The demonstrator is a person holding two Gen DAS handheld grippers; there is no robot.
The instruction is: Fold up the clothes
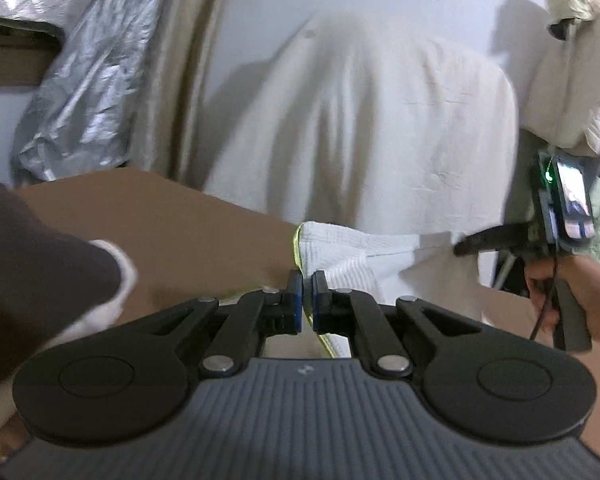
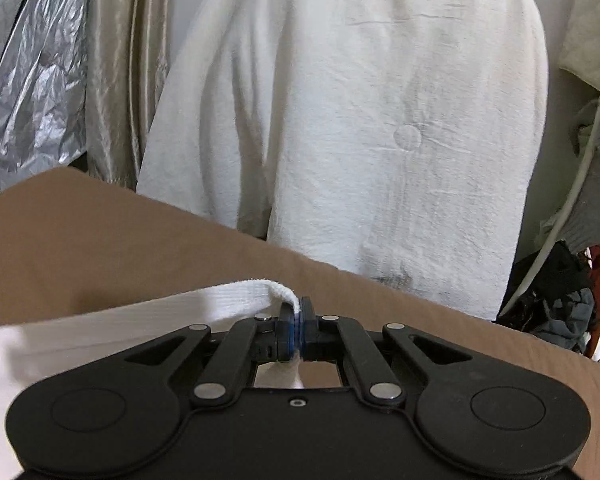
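Cluttered home rm: hung white garment (image 2: 380, 120), clothes pile (image 2: 572, 304), silver cover (image 1: 80, 92).

Garment (image 1: 340, 248) on table (image 1: 180, 216), hanging sheet (image 2: 360, 120) behind

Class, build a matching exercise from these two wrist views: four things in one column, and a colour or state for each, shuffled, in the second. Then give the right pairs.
Things:
1. left gripper
2. white garment
3. silver cover
4. table

Descriptions:
A. crinkled and shiny, at the far left
B. brown, flat
C. shut on a yellow-trimmed edge
D. stretched between the two grippers

Pairs: 1-C, 2-D, 3-A, 4-B

The right gripper is also shut, on another edge of the white garment.
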